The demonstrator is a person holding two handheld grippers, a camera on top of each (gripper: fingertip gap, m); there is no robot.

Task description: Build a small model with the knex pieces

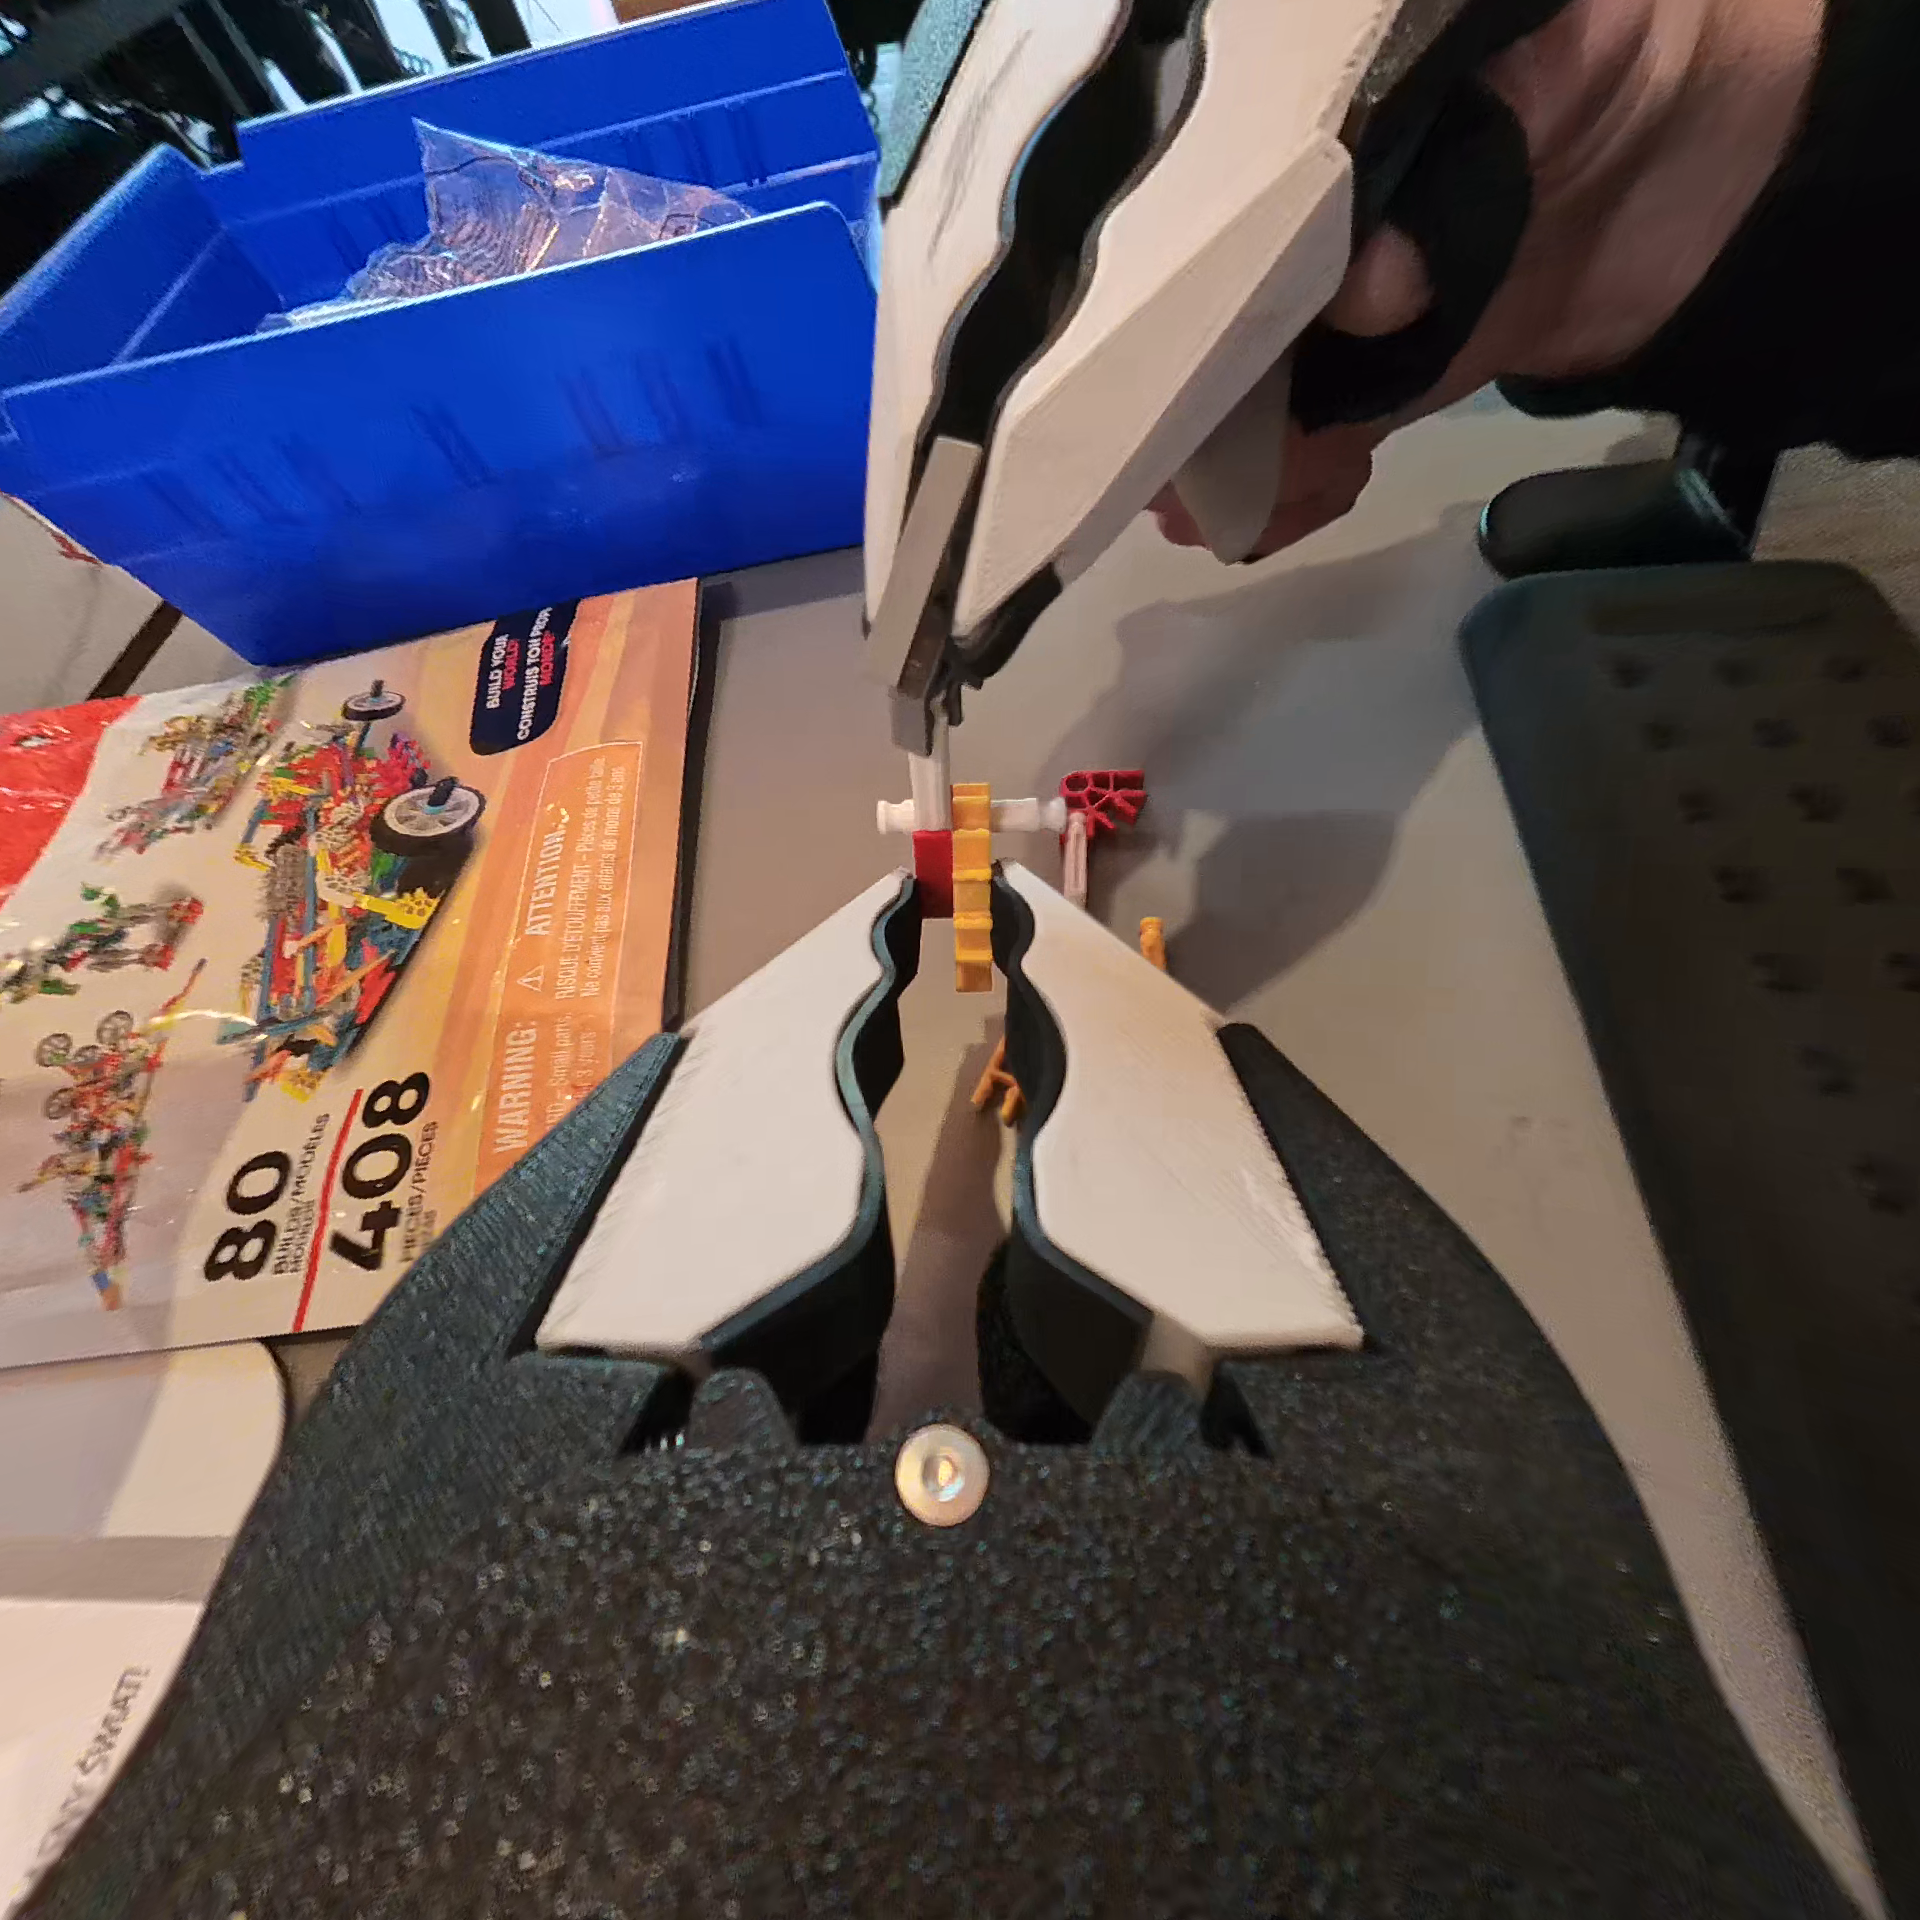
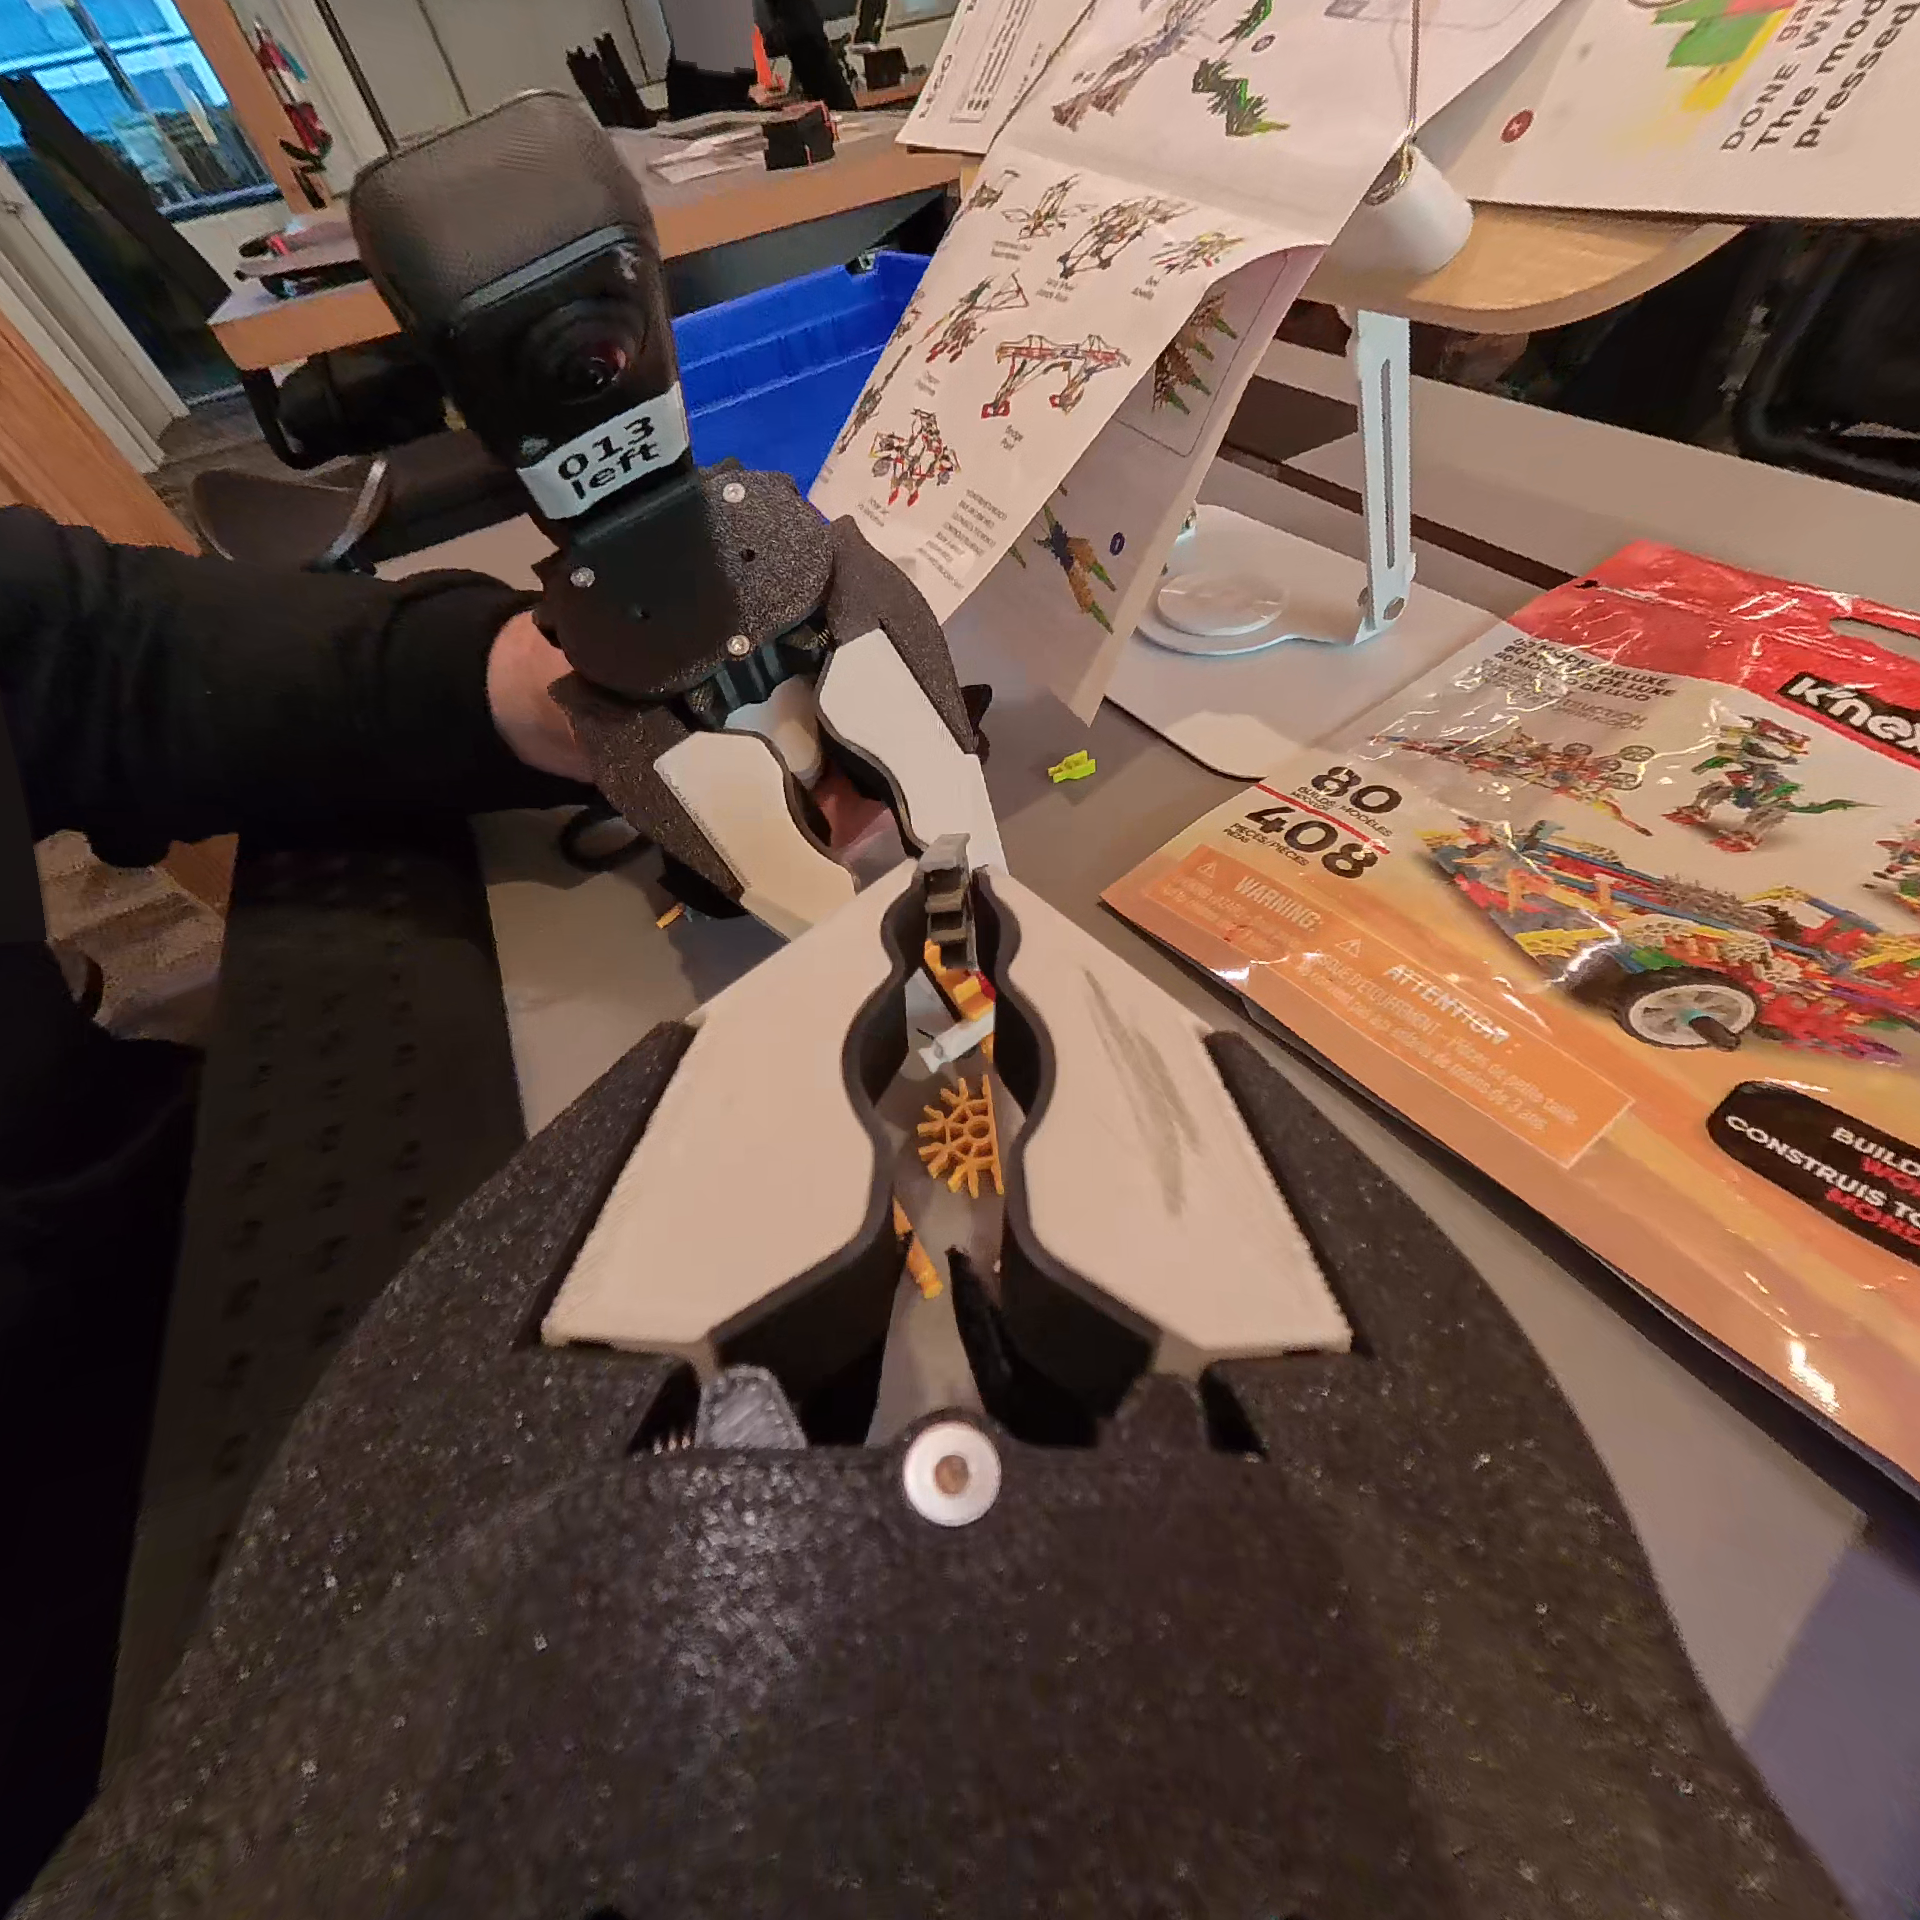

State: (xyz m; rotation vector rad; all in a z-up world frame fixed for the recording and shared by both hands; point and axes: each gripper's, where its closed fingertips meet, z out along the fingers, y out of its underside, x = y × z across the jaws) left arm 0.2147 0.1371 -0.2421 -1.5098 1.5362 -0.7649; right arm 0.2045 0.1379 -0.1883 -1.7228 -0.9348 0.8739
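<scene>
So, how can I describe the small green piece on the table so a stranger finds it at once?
Start at the grey table and find the white stand with the instruction sheet hanging beside it. Just below the sheet's lower edge, alone on bare table, lies the small lime-green piece. The other loose pieces nearby are yellow, and only this one is lime green.

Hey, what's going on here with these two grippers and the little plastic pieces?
A person holds a gripper in each hand over a grey table. The left gripper is shut on a small assembly of a yellow connector, a red piece and white rods. The right gripper comes down from above and pinches the upright white rod. Loose yellow connectors, a red connector, the toy's package and a blue bin lie around them.
</scene>
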